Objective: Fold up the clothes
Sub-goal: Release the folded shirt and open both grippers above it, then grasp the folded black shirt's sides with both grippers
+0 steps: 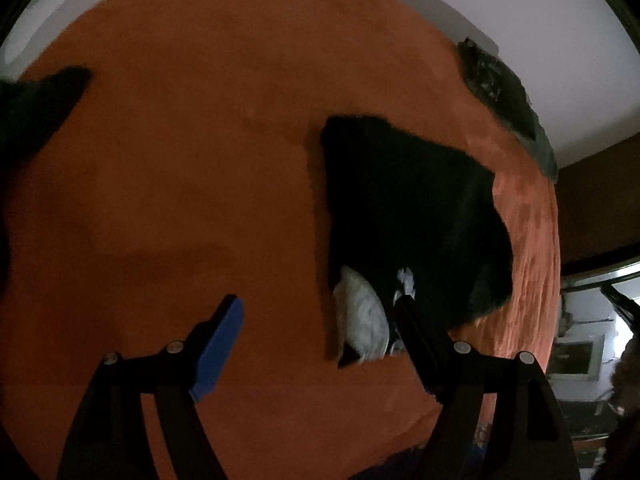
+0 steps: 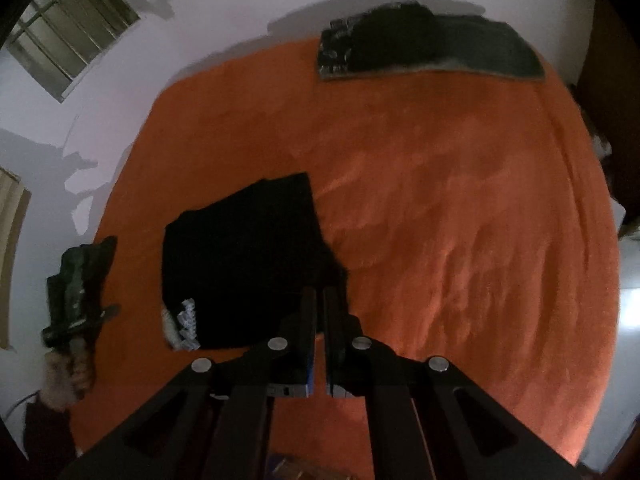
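Folded black garment (image 2: 240,264) lying flat on orange bed cover (image 2: 460,208), white print showing at its near edge. Left gripper (image 1: 320,320) spread wide above cover, nothing between blue pads; right gripper (image 2: 320,300) closed, jaws nearly touching, apparently empty though dim light obscures the tips. Dark stacked clothes (image 2: 432,44) at far edge of cover, well apart

Both grippers are black linkage frames with round silver pivot screws. The left gripper (image 1: 320,312) carries blue pads (image 1: 220,348) on its fingers. The right gripper (image 2: 320,300) shows blue pad edges, above the orange bedspread (image 2: 460,208).
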Tool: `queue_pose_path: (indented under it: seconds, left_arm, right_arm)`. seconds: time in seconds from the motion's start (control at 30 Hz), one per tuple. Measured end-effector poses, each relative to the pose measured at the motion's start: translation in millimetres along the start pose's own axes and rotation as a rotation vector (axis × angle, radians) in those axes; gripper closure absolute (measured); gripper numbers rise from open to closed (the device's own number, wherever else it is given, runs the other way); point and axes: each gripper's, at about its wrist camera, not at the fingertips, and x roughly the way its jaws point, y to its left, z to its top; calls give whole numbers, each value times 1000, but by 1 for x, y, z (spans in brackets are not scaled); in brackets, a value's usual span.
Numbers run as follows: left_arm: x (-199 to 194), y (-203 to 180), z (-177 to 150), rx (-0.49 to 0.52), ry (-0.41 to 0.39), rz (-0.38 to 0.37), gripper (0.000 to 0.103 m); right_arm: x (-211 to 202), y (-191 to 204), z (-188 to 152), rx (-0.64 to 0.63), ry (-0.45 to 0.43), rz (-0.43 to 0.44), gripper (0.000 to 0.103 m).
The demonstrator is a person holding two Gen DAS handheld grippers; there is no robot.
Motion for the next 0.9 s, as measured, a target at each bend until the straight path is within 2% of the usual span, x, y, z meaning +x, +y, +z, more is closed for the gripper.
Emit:
queue_pose_path:
  seconds: [0.07, 0.1, 0.13, 0.2, 0.33, 0.4, 0.5, 0.6, 0.7, 0.8, 0.9]
  left_arm:
    - [11, -6, 18, 3, 9, -28, 24]
    - [18, -9, 27, 3, 16, -44, 24]
    - [26, -10, 35, 3, 28, -49, 24]
    - [40, -11, 47, 12, 55, -56, 24]
    - [66, -11, 65, 70, 96, -37, 24]
    - [75, -6, 70, 51, 93, -25, 24]
    - [85, -6, 82, 10, 120, -86, 24]
    - [84, -21, 109, 37, 149, -66, 24]
    - [82, -37, 139, 58, 139, 23, 24]
    - [88, -43, 147, 11, 183, -1, 24]
    - [97, -55, 146, 64, 212, 51, 24]
  right_arm:
    - [-7, 18, 13, -80, 29, -34, 98]
    - [-7, 28, 20, -134, 38, -54, 87]
    - [-3, 38, 26, -180, 38, -78, 69]
    - [13, 55, 41, -259, 58, -100, 59]
    - [73, 82, 77, -371, 147, -88, 59]
    - [116, 86, 96, -379, 217, -113, 59]
    - [154, 81, 120, -332, 298, -140, 59]
    - [167, 79, 143, -314, 314, -165, 59]
    - [169, 77, 157, -284, 300, -162, 59]
    - [174, 72, 160, -228, 308, -141, 59]
    - [181, 69, 155, -217, 321, -131, 59]
